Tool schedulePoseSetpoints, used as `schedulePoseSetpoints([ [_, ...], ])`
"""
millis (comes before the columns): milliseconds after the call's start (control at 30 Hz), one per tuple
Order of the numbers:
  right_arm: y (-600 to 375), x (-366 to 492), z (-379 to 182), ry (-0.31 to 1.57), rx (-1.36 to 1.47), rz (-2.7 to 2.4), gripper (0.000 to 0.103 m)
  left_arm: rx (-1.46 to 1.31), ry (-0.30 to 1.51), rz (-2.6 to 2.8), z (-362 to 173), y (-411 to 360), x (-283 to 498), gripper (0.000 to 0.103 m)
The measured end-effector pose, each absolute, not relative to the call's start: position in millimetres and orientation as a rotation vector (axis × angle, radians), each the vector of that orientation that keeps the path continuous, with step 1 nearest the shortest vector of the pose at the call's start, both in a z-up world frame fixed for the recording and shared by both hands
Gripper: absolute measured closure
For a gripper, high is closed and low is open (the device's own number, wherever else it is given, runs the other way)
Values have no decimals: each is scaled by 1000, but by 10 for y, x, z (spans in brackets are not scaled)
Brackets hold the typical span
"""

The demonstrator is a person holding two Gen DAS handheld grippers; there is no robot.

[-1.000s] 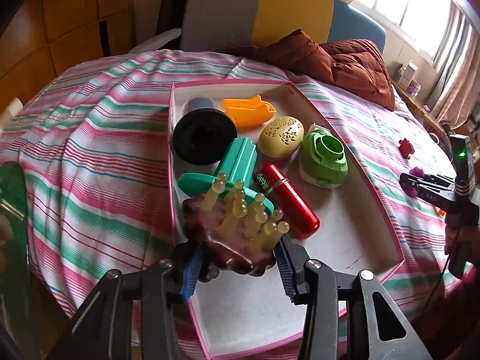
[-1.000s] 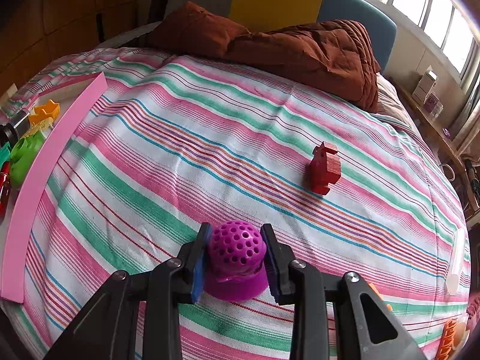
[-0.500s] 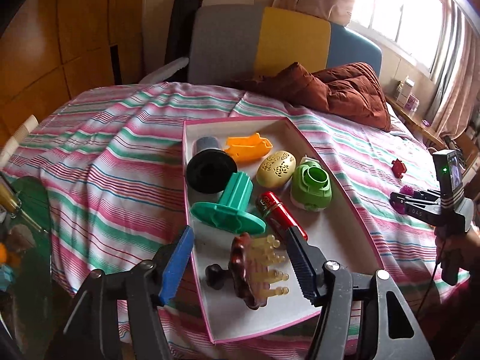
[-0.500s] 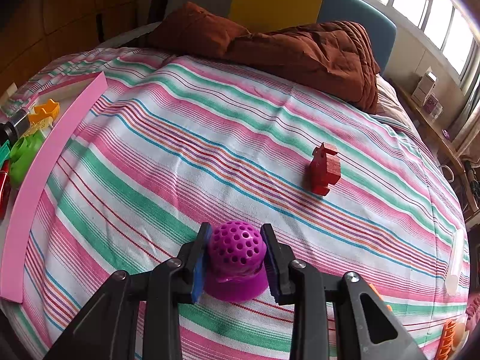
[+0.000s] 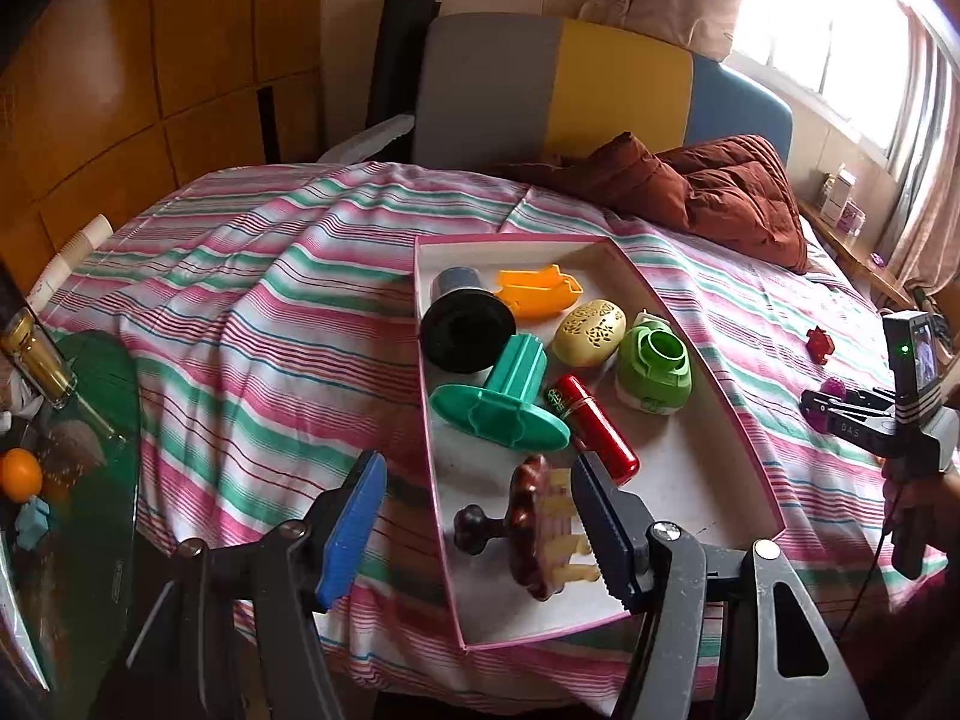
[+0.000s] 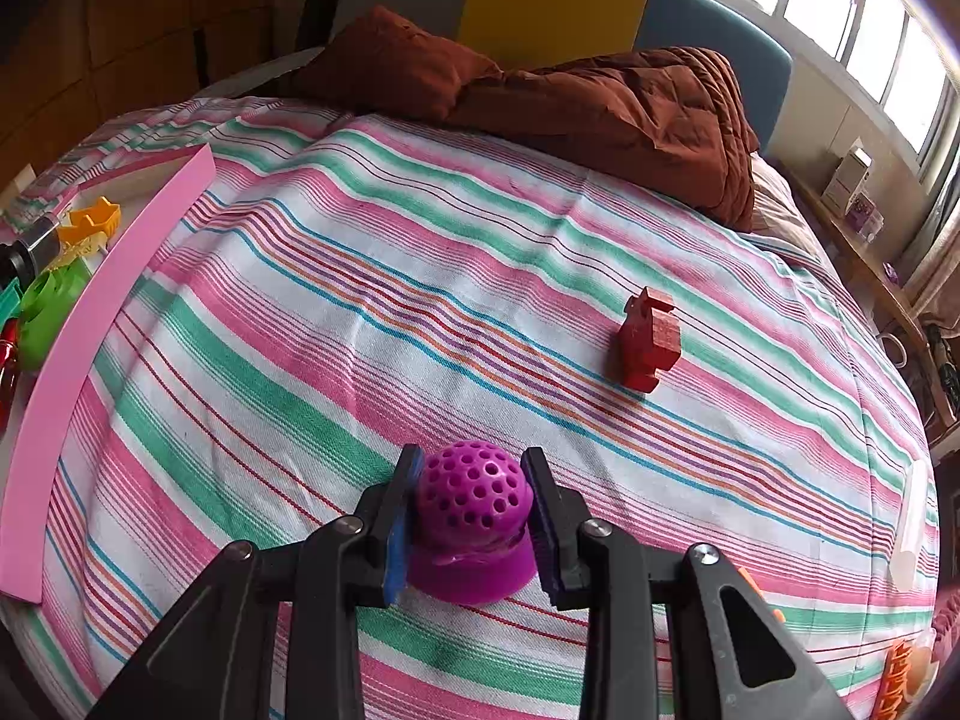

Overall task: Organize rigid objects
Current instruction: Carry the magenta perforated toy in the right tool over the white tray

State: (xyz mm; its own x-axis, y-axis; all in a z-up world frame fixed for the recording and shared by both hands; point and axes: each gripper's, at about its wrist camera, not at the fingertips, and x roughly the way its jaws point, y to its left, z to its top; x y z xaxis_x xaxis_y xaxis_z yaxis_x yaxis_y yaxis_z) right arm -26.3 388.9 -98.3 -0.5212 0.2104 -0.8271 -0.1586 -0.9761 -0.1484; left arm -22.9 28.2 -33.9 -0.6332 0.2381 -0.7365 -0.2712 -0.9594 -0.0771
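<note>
My left gripper (image 5: 474, 522) is open and empty, held back above the near end of the pink-rimmed box (image 5: 750, 450). A brown massage brush with yellow prongs (image 5: 534, 525) lies in the box just in front of it. The box also holds a black cap (image 5: 468, 330), an orange piece (image 5: 537, 291), a cream egg (image 5: 591, 324), a green round piece (image 5: 654, 363), a teal spool (image 5: 504, 396) and a red tube (image 5: 594, 429). My right gripper (image 6: 474, 516) is shut on a purple perforated dome (image 6: 471, 510) resting on the striped bedspread. A red wooden block (image 6: 651, 339) lies beyond it.
A brown quilt (image 6: 600, 96) is bunched at the far side of the bed. The box's pink wall (image 6: 78, 336) stands at the left of the right wrist view. A green table with a jar (image 5: 36, 354) and an orange (image 5: 18, 474) is left of the bed.
My left gripper has opened, let go of the brown brush into the box, and drawn back and up. The right gripper has stayed shut on the purple dome.
</note>
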Motion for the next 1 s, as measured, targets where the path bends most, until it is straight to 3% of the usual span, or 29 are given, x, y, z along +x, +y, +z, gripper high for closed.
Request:
schedulePoseSetpoints([
  [1000,3611,19,-868,254,-1422,2494,71,-1124,13,2675,-266,70,-150,38],
])
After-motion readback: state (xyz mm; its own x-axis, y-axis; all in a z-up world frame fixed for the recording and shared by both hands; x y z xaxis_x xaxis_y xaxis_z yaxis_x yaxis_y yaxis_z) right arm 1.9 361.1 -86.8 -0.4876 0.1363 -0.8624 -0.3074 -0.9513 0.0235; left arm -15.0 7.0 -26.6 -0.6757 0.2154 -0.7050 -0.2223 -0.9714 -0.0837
